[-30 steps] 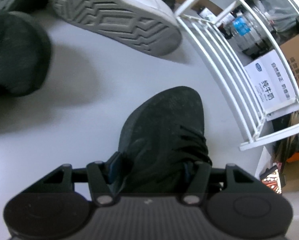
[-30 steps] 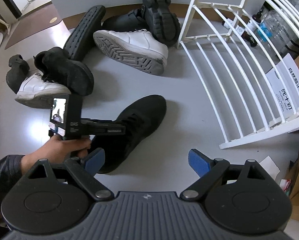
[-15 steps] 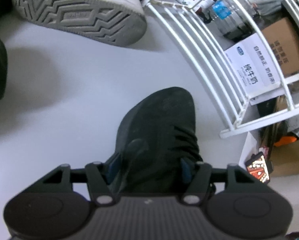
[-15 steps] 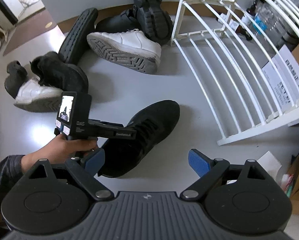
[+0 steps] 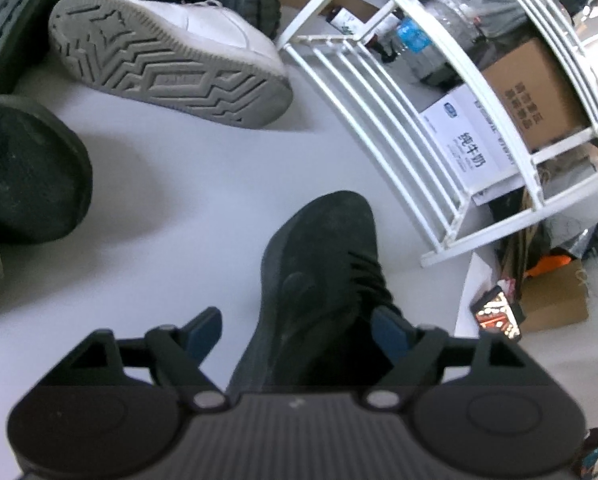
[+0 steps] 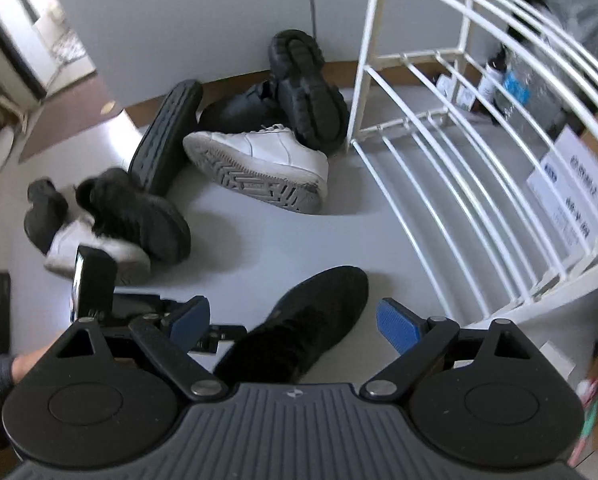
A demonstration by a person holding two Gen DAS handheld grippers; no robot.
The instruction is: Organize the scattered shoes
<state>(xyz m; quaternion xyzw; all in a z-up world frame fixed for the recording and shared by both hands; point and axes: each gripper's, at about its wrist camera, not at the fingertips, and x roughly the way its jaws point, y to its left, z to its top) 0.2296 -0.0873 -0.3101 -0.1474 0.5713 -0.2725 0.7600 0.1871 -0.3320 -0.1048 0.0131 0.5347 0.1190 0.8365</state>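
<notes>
My left hand-held gripper stands with its blue pads apart; the black sneaker lies between them on the grey floor, its right side against the right pad, a clear gap at the left pad, so nothing is clamped. The sneaker's toe points away from me toward the near corner of the white rack, close to that corner but not touching it. My right hand-held gripper is wide open too, held above the same sneaker, whose heel runs under the gripper body; I cannot tell if either pad touches it. In the right wrist view my left hand shows at the lower left edge behind the other gripper. Farther off, a white sneaker lies on its side with the grey sole facing me, just beside the rack's far corner. A chunky black shoe leans sole-out behind it against the wall, and a long black sole stands on edge to its left. Left of that, a black shoe rests on another white sneaker. Behind the rack are cardboard boxes and a water bottle.
</notes>
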